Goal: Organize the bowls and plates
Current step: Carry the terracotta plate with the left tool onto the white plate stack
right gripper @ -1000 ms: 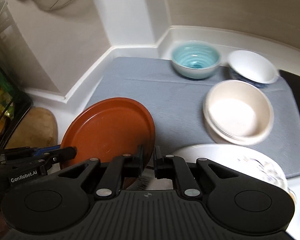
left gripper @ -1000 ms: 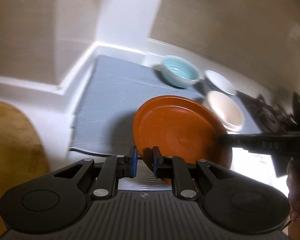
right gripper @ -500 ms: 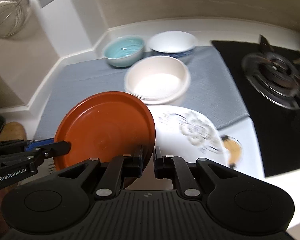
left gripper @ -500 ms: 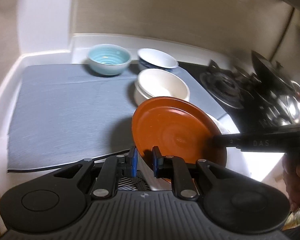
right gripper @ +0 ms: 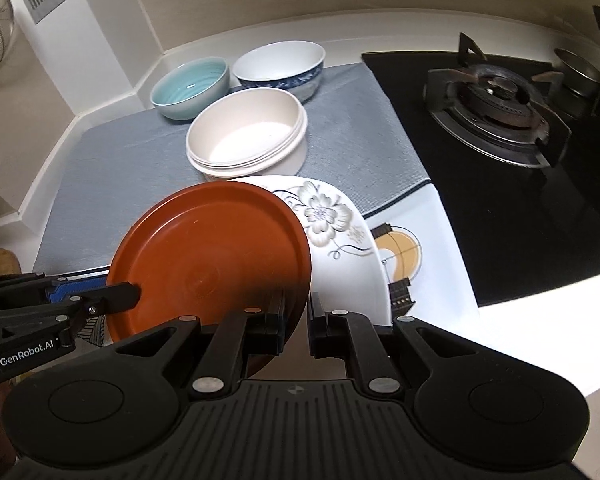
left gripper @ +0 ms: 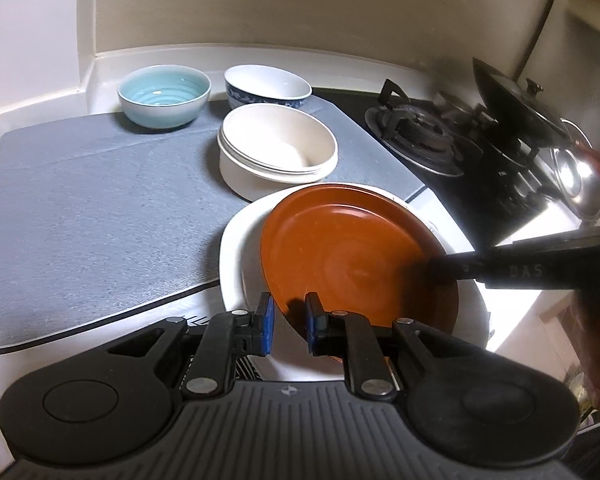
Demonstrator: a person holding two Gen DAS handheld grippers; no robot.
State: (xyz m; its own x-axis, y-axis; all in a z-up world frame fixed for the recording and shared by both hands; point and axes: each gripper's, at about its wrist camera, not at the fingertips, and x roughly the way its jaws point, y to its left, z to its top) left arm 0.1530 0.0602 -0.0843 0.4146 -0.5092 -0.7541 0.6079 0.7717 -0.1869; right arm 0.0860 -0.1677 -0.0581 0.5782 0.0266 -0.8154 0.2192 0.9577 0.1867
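Since a second ago I have swung the orange plate (right gripper: 208,256) across from over the bare left half of the grey mat (left gripper: 80,200) to the tabletop's near edge, and it now hangs tilted over the white flowered plate (right gripper: 340,240), hiding most of it.

Both my grippers share the load. My left gripper (left gripper: 287,322) pinches the plate's near-left rim between its blue pads, and my right gripper (right gripper: 296,320) clamps the near-right rim; each shows in the other's view as a dark finger lying across the orange surface.

What the coming move turns on, as I judge it, is that the flowered plate lies directly below and slightly right of the orange one, at the mat's near-right corner. The orange plate's far edge sits lower and close to the white rim, though I cannot tell if it touches, so the drop is straight down while levelling the near side.

Just beyond, touching or nearly touching the flowered plate's far rim, stands the stack of cream bowls (left gripper: 278,148). Farther back, by the wall, sit the turquoise bowl (left gripper: 164,94) and the blue-patterned bowl (left gripper: 268,86), side by side. The gas hob (right gripper: 496,116) lies off the mat's right edge.
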